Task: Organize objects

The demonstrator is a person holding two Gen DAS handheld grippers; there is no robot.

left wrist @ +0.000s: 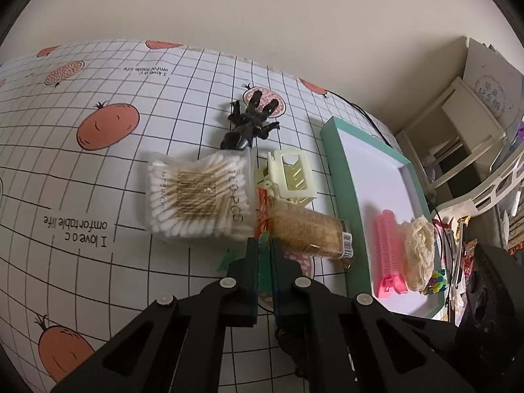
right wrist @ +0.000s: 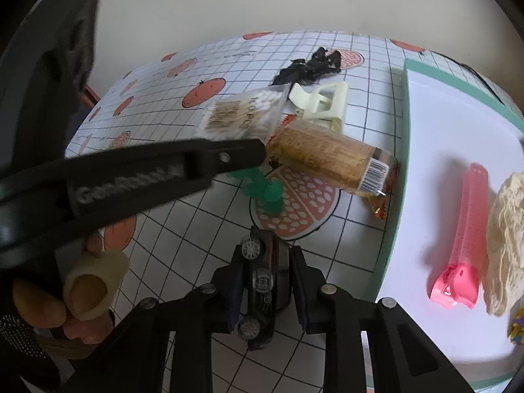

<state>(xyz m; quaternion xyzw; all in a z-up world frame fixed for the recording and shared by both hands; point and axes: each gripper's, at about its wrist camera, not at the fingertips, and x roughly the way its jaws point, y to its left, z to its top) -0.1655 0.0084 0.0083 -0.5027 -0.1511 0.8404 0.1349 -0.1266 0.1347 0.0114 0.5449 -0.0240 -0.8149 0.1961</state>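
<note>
**Both tongs gripping, tray still to the right**

My left tongs (left wrist: 264, 245) are clenched on a green plastic piece (right wrist: 262, 185) beside the cotton swab pack (left wrist: 199, 196) and snack packet (left wrist: 311, 234). My right tongs (right wrist: 267, 281) pinch a dark toy car (right wrist: 262, 290) on the table (left wrist: 98, 170). Lift straight, stay level. The tray (right wrist: 398, 177) rim is raised; clear it, then use the bare room before the pink clip (right wrist: 463, 235).
</note>
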